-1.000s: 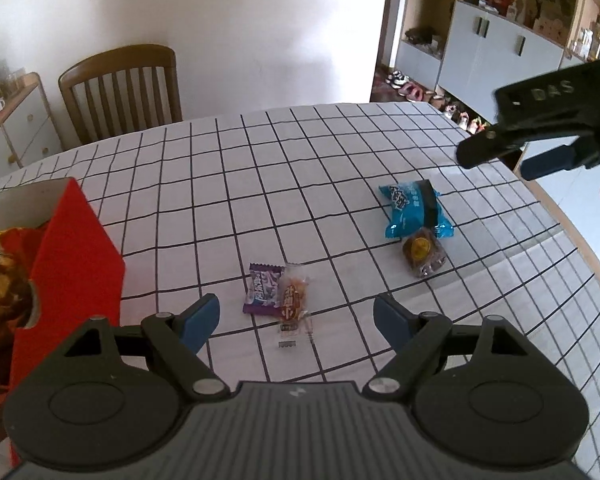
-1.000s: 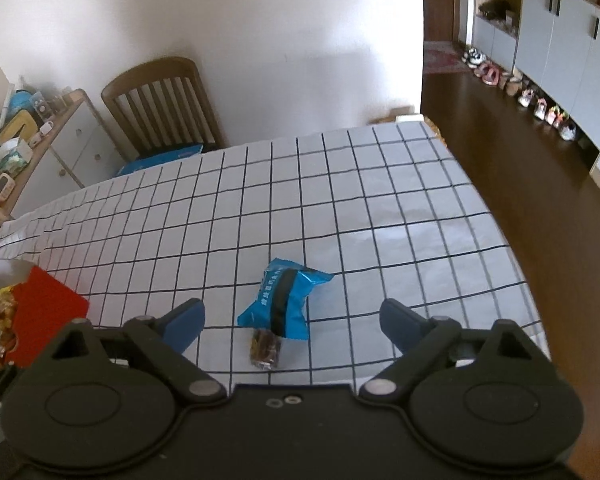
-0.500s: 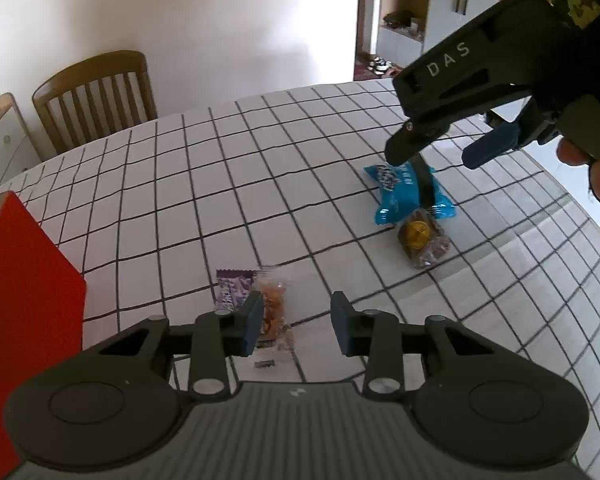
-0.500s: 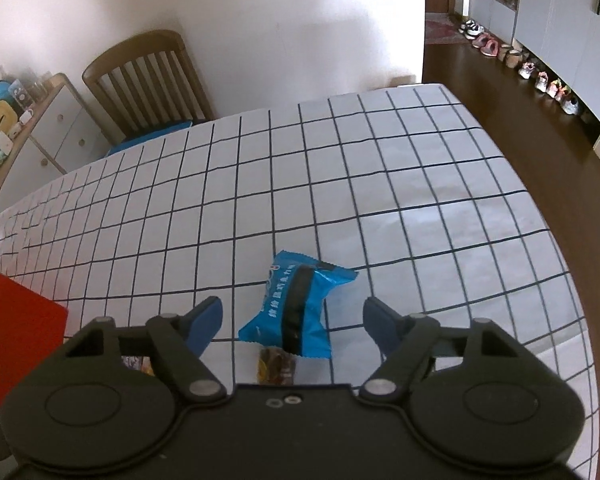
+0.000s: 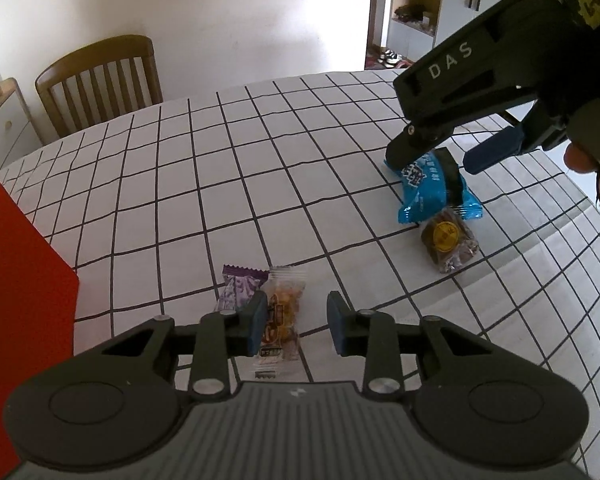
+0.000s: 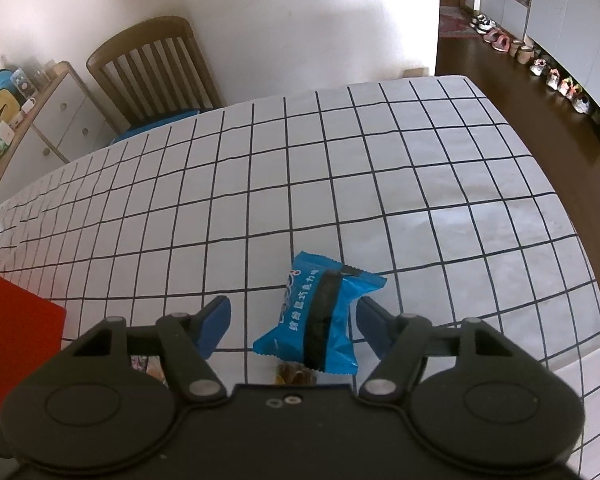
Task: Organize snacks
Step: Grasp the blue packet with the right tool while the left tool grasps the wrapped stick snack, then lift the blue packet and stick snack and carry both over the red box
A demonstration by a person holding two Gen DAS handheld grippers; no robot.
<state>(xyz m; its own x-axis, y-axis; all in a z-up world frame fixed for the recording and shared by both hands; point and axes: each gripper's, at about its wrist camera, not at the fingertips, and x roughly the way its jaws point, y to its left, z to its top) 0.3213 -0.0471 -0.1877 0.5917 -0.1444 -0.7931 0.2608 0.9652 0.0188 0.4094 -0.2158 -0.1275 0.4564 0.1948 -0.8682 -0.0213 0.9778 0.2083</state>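
While both grippers' jaws have just been closing, left gripper (image 5: 297,326) stands narrowly open over the clear-wrapped snack (image 5: 281,320), no pinch visible; right gripper (image 6: 291,327), "DAS" on its side, straddles the blue packet (image 6: 320,320) on the checked tablecloth (image 6: 340,184), pads clear.

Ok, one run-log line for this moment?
left claw: closing around clear-wrapped snack, no grip | right claw: closing around blue packet, no grip | both on table
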